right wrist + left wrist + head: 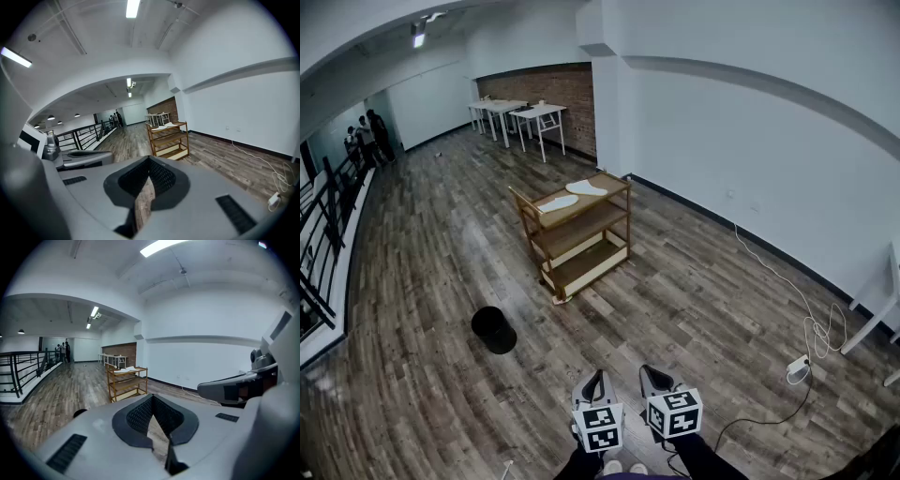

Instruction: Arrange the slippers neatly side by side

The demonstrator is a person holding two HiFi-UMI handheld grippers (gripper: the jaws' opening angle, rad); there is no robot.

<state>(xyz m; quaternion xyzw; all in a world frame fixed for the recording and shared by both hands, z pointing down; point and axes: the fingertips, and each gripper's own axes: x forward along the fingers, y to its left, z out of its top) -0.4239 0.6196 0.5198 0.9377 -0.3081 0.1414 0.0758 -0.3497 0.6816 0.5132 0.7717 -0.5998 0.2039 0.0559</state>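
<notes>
Two white slippers lie apart on the top shelf of a wooden rack [602, 218] in the middle of the room: one [586, 187] toward the far end, the other [560, 202] nearer and at an angle to it. They show small in the left gripper view as slippers [127, 370] and in the right gripper view as slippers [165, 125]. My left gripper [596, 384] and right gripper [654, 379] hover side by side low in the head view, far short of the rack and pointing toward it. Both are shut with nothing in them, as the left gripper [153, 398] and right gripper [150, 161] views show.
A black round bin [494, 329] stands on the wooden floor left of my path. A white cable with a power strip [797, 366] trails along the right wall. White tables [520, 112] stand at the back, a railing [328, 216] runs along the left, and people [366, 136] stand far off.
</notes>
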